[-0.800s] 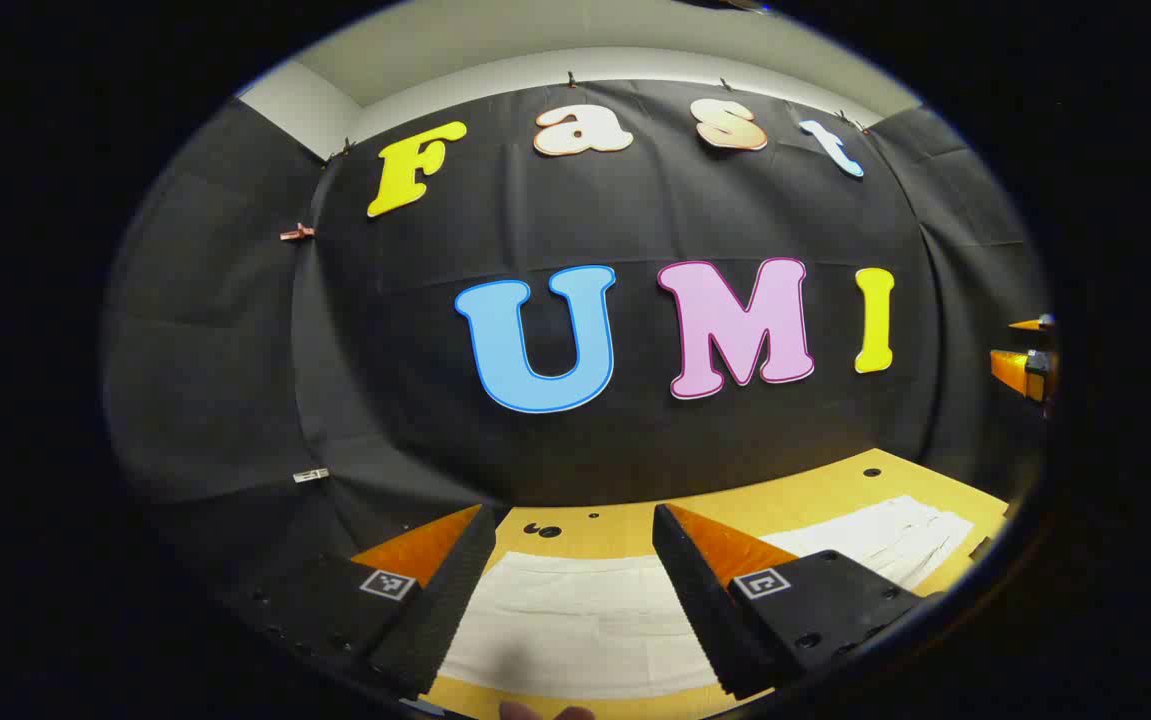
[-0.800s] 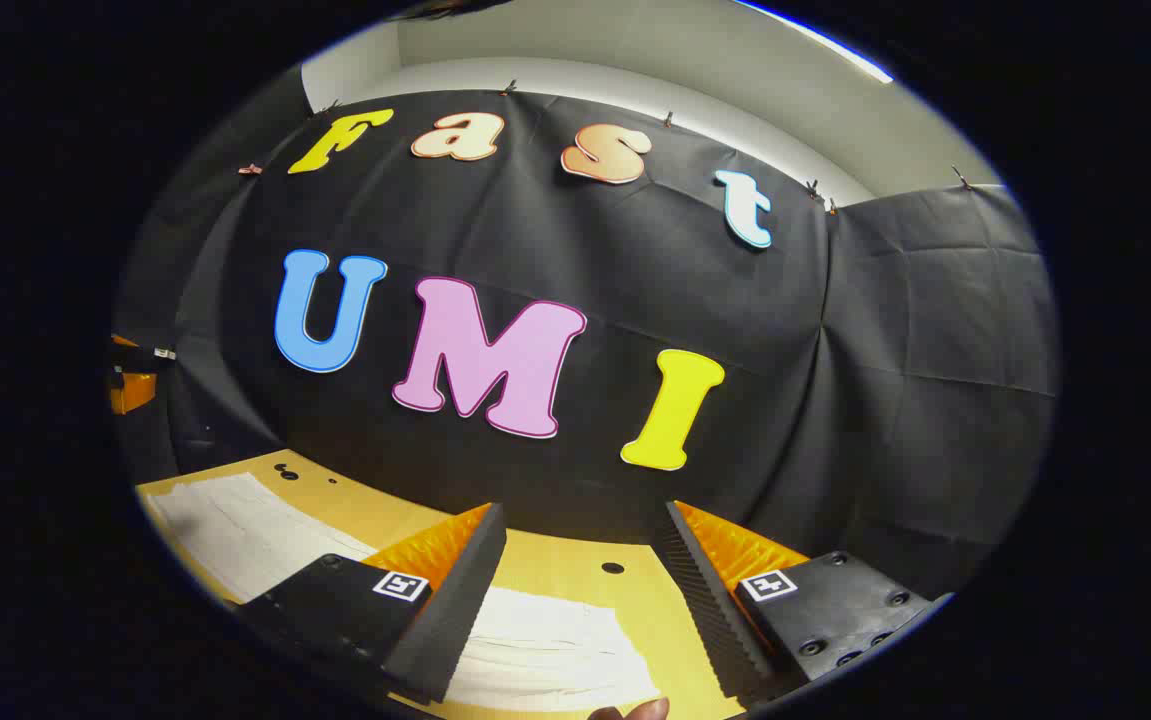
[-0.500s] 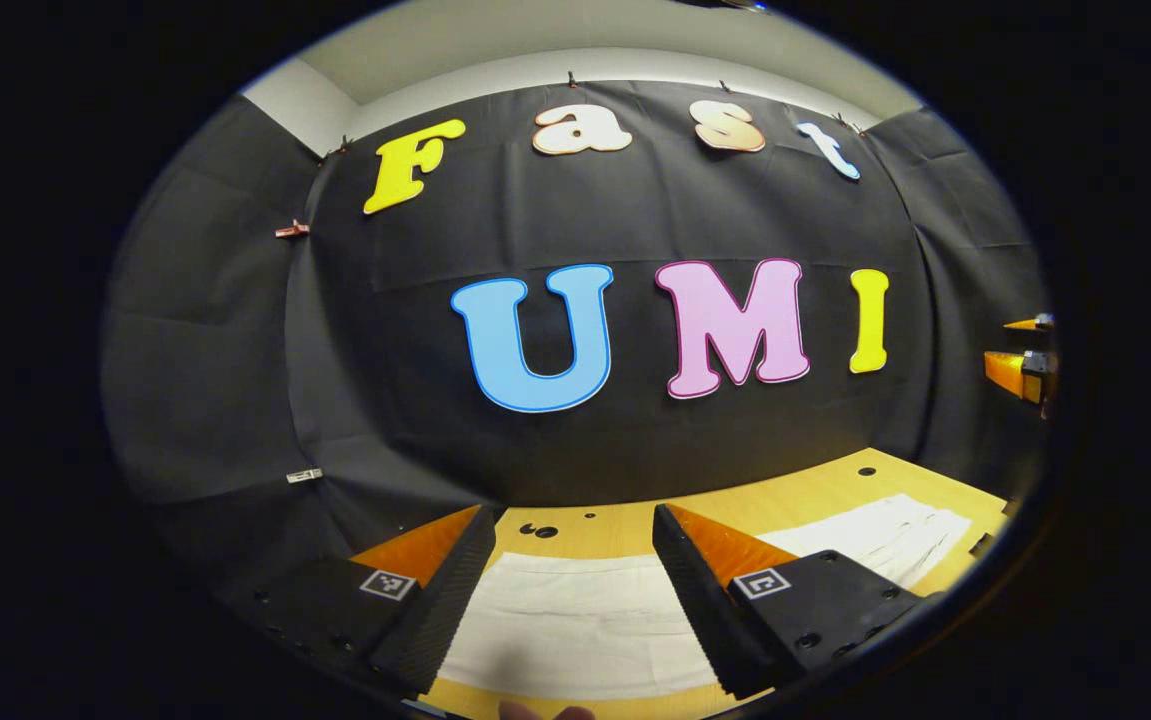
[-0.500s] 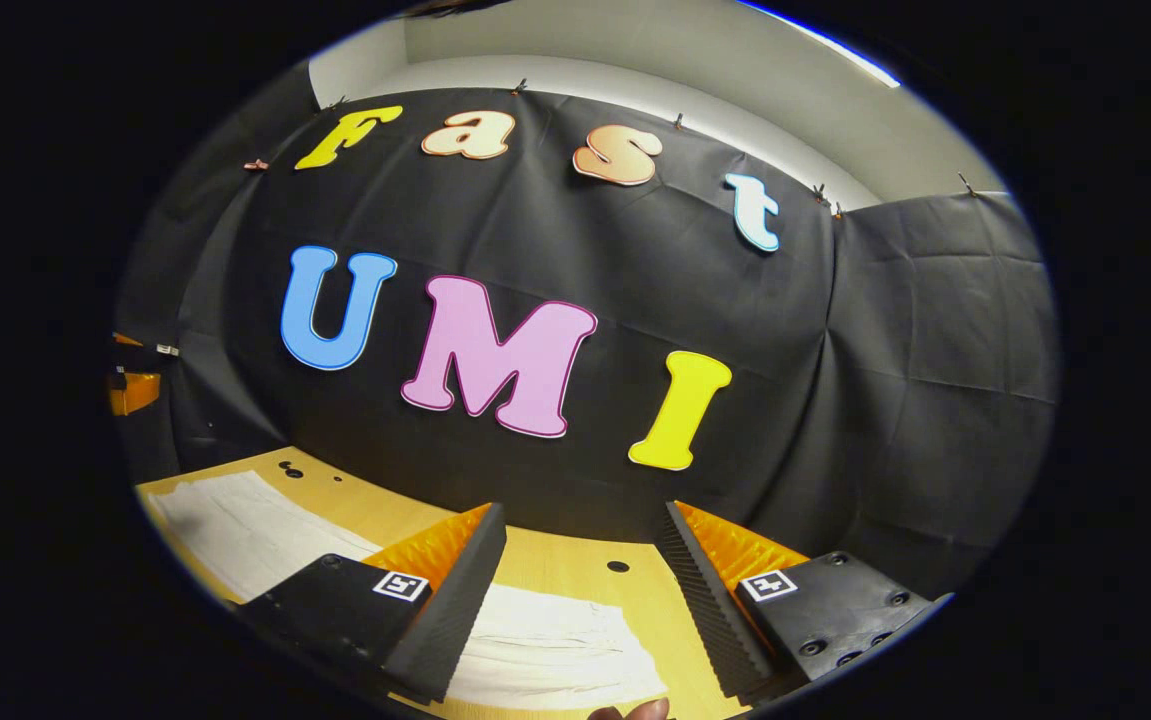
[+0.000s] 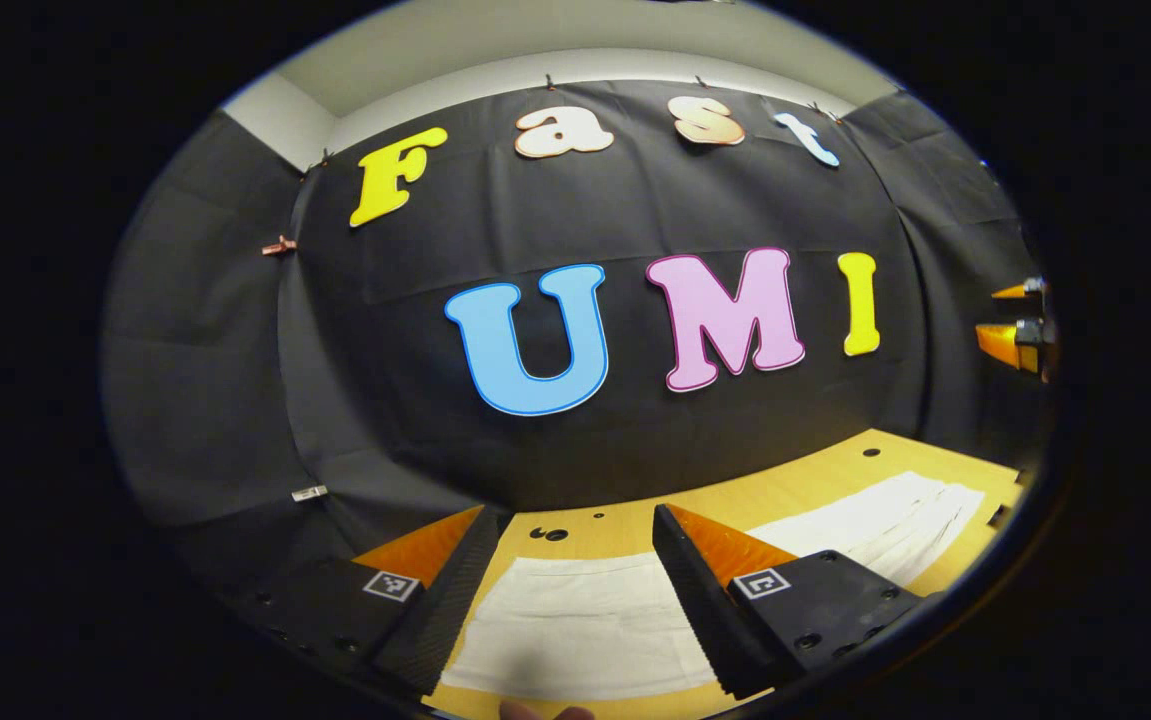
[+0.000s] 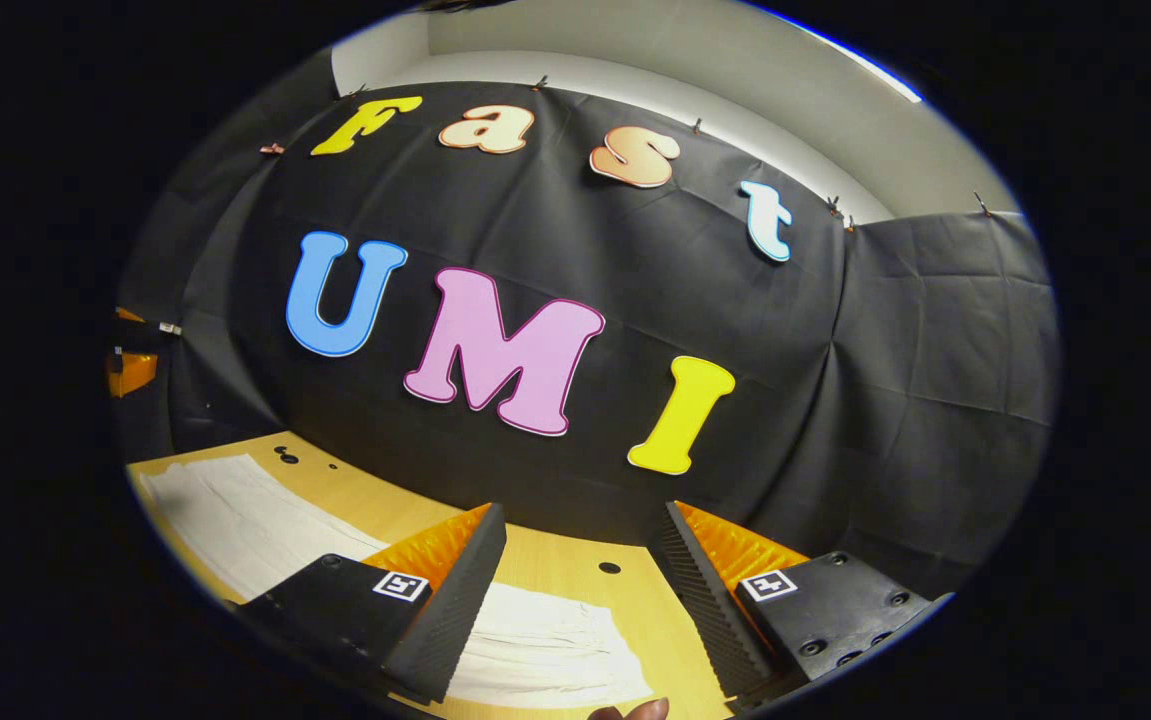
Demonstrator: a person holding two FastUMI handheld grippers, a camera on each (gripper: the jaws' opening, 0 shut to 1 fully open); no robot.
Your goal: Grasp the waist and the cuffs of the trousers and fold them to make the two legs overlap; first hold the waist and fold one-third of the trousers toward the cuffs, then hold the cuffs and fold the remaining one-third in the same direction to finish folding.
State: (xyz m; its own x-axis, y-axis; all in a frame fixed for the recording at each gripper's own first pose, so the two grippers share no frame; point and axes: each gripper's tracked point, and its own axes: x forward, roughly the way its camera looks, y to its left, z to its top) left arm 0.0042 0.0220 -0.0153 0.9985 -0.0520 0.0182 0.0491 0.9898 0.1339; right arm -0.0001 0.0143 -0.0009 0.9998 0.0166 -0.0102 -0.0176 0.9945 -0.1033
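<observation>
Your white trousers [image 5: 575,625] lie flat along the yellow desk [image 5: 785,490], running from the bottom centre of the left gripper view out to the lower right, and across the lower left to bottom centre in the right gripper view [image 6: 545,650]. They look like thin, soft cloth: light, limp, and sure to sag or wrinkle wherever you don't support them. You'll want to pinch an edge rather than the middle, one hand-held gripper at the waist and the other at the cuffs, catching both layers so nothing slides off.

Your left hand-held gripper [image 5: 570,545] hovers above the wider near end of the trousers, jaws spread wide, gripping nothing. Your right hand-held gripper [image 6: 583,545] is just as wide apart over the bunched, rippled end, also empty. Neither touches the cloth as far as I can see, so no fold has begun.

Compared with a moment ago, very little has changed. Both cameras have swung slightly: in the left gripper view the far end of the trousers sits a touch higher at the lower right, and in the right gripper view the wall has drifted right. The trousers themselves haven't moved, and both sets of jaws keep the same spread.
</observation>
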